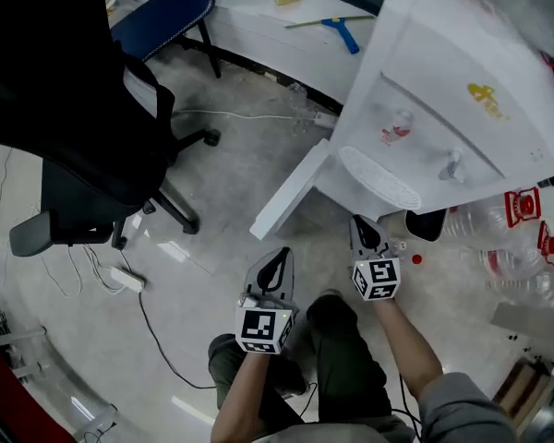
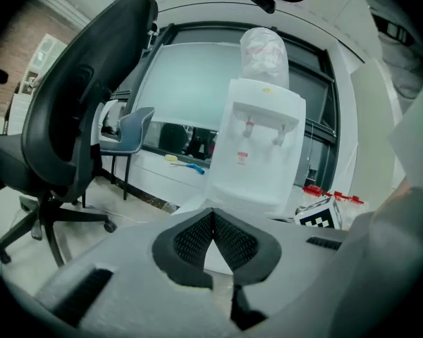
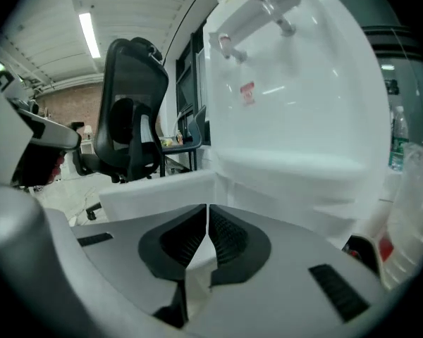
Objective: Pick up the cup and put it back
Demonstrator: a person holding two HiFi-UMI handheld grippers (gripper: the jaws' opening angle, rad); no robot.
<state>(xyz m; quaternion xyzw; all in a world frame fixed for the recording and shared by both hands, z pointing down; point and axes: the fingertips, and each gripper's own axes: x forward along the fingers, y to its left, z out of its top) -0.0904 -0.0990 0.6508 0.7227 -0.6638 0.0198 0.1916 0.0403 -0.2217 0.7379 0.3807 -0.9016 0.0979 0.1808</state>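
Jaws clenched empty on both the left gripper [image 2: 213, 215] and right gripper [image 3: 206, 210], facing one water dispenser [image 1: 443, 90].

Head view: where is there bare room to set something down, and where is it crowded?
Bare floor lies between the office chair and the water dispenser, crossed only by a thin cable. Crowded: bottles right of the dispenser; a power strip lies lower left.

White dispenser [image 1: 443, 90]; black chair [image 1: 74, 90]; cube [image 1: 263, 329] on left gripper [image 1: 280, 257] black-and-white patterned; bottle labels [image 1: 523, 207] apparently red.
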